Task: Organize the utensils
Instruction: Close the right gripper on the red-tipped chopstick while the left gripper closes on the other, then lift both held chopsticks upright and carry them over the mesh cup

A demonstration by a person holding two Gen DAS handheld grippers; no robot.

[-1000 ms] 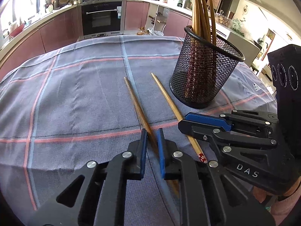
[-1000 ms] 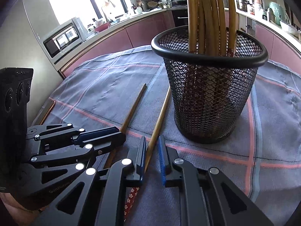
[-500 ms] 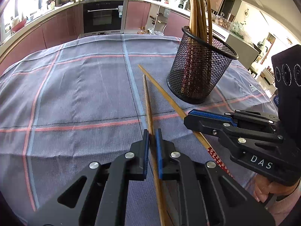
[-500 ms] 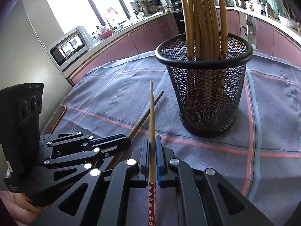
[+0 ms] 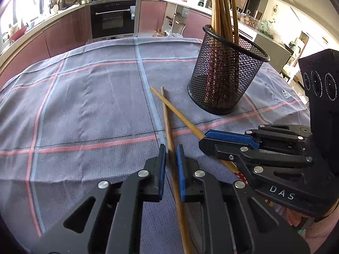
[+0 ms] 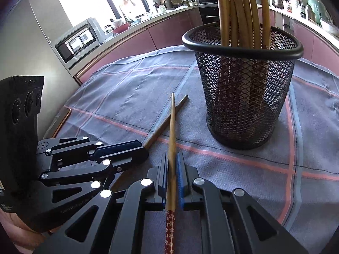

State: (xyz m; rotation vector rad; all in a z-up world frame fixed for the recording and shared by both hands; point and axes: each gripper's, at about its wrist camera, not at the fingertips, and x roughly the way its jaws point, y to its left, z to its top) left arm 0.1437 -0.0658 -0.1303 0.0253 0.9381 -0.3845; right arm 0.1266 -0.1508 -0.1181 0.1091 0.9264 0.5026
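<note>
L gripper (image 5: 169, 154) clamps a brown chopstick (image 5: 166, 114); R gripper (image 6: 172, 163) clamps a paler chopstick (image 6: 172, 122) w/ a red floral end. The two cross near their tips above the plaid tablecloth (image 5: 84, 105). Beyond, toward the table's far-right edge, a black mesh holder (image 6: 243, 97) stands upright w/ more chopsticks (image 6: 239, 10).

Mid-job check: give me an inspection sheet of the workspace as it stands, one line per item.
Surface: checked grey tablecloth over the table.
Job's things: mesh holder upright, holding several chopsticks; lighter chopstick and darker chopstick cross near their tips.
Clutter: nothing seen.
Grippers: left gripper shut on darker chopstick; right gripper shut on lighter chopstick.
Cables: nothing seen.
Surroundings: oven, microwave, kitchen counters.
</note>
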